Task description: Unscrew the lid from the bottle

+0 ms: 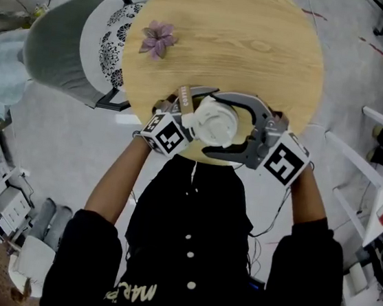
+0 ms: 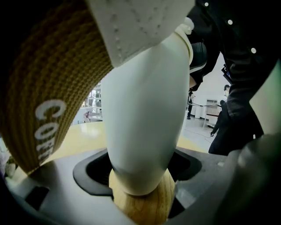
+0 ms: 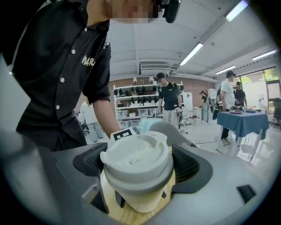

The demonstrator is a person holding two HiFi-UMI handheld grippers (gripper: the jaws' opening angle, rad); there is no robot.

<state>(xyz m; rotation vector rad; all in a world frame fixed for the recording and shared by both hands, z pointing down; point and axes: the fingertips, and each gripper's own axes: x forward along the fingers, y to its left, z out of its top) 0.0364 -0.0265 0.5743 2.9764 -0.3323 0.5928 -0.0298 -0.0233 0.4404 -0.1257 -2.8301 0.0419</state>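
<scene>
Bottle [image 2: 145,114] and lid [image 1: 216,123] are counted as one each, and two grippers are seen on them. One round table [image 1: 247,38], one purple flower [image 1: 157,38] and one woven strap [image 2: 48,101] are also counted. The bottle is held upright at the near edge of the table, just in front of the person's chest.

The left gripper [image 1: 191,115] is closed on the smooth, cream-white body of the bottle, which tapers downward between its jaws. The right gripper [image 3: 138,166] is closed on the lid, with a grey jaw pressed against each side of the rim.

The greater part of the tabletop beyond the bottle is left bare. The flower is set well apart from the bottle, near the far left edge. A chair [image 1: 73,44] with a patterned cushion is pushed against the table's far left side, and bare floor is seen around the rest.

The table is shown as light wood with visible grain. The lid is moulded, round and stepped. The strap is brown, ribbed and printed with white letters, and it is seen hanging beside the bottle.
</scene>
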